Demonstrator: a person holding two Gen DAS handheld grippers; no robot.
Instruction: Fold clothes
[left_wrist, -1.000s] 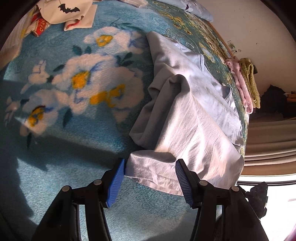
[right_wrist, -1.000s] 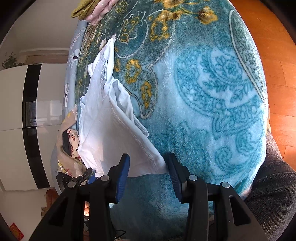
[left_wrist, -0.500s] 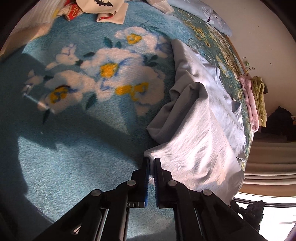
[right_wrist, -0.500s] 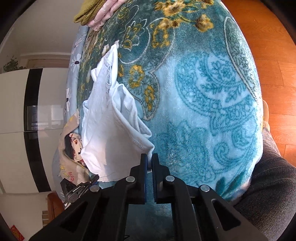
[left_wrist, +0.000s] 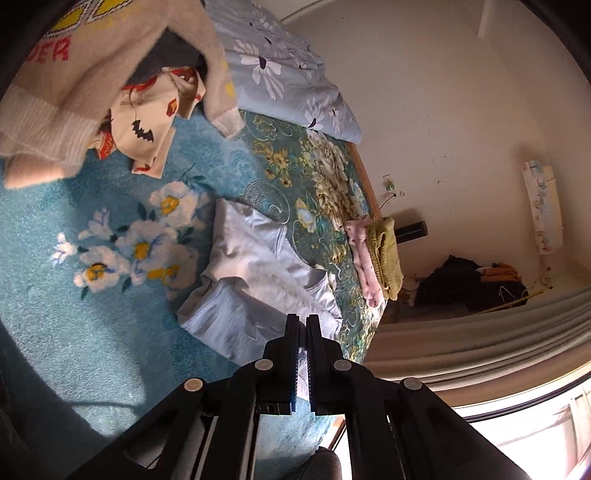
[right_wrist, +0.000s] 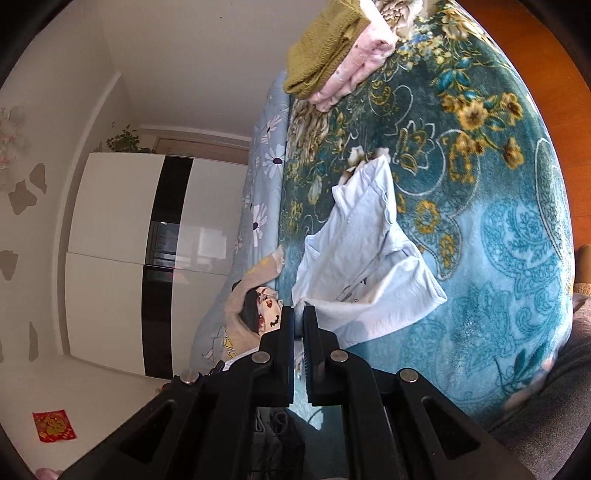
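Your left gripper (left_wrist: 302, 328) and right gripper (right_wrist: 298, 320) each pinch a corner of the pale blue garment (left_wrist: 255, 273) lying ahead on the blanket (left_wrist: 110, 332).

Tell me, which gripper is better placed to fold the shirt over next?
Neither clearly: the left gripper and the right gripper are each shut on an edge of the shirt, so probably both move together.

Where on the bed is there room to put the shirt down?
Bare blanket lies left of the pale blue shirt, below the clothes heap. More lies right of it in the right view. The folded stack crowds the far edge.
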